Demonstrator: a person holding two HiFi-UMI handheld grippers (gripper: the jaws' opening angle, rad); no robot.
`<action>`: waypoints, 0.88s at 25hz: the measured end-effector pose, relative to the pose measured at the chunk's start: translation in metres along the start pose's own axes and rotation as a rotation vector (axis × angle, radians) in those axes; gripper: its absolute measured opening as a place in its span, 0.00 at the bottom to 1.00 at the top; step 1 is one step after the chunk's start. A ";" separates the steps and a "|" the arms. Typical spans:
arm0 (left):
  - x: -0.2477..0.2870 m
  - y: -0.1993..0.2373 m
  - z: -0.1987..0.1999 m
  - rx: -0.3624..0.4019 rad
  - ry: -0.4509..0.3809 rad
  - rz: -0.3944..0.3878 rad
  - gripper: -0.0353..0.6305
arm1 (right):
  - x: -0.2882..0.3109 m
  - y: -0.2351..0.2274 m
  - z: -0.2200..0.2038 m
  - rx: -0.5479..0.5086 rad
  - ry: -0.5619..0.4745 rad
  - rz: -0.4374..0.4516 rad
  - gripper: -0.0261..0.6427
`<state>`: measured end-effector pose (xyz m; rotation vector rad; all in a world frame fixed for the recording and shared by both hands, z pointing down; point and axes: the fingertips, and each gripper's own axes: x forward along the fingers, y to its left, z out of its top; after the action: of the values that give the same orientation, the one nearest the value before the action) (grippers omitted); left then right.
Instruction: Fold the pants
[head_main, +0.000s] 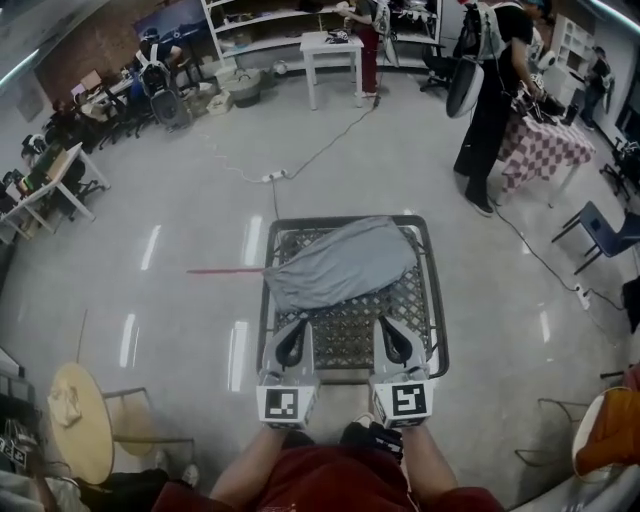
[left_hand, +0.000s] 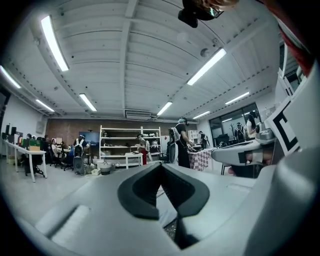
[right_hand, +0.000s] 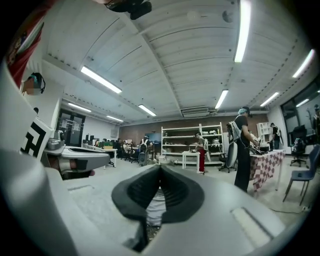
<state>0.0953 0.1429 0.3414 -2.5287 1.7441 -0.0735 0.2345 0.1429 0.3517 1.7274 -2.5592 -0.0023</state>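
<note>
Grey pants (head_main: 340, 262) lie in a loose folded-over heap on the far half of the mesh table (head_main: 345, 335). Looks like one rough fold done, squaring left. Left gripper (head_main: 294, 330) and right gripper (head_main: 392, 328) both pinched together, empty, clear of the cloth

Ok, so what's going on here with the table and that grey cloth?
A person stands at a metal mesh table with two handheld grippers. The grey pants lie bunched across the far half, not yet folded. The left gripper and the right gripper are both shut and empty, at the near side, short of the pants.
</note>
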 end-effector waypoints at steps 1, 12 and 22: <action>-0.006 0.015 0.001 -0.003 -0.005 0.009 0.06 | 0.004 0.011 0.004 -0.013 -0.003 0.001 0.04; -0.087 0.170 -0.017 0.011 -0.029 0.018 0.06 | 0.044 0.178 0.013 -0.068 0.000 -0.004 0.04; -0.141 0.292 -0.029 -0.006 -0.044 0.005 0.06 | 0.083 0.302 0.022 -0.101 -0.009 -0.046 0.04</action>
<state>-0.2294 0.1702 0.3461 -2.5102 1.7365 -0.0119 -0.0775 0.1787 0.3430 1.7528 -2.4786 -0.1386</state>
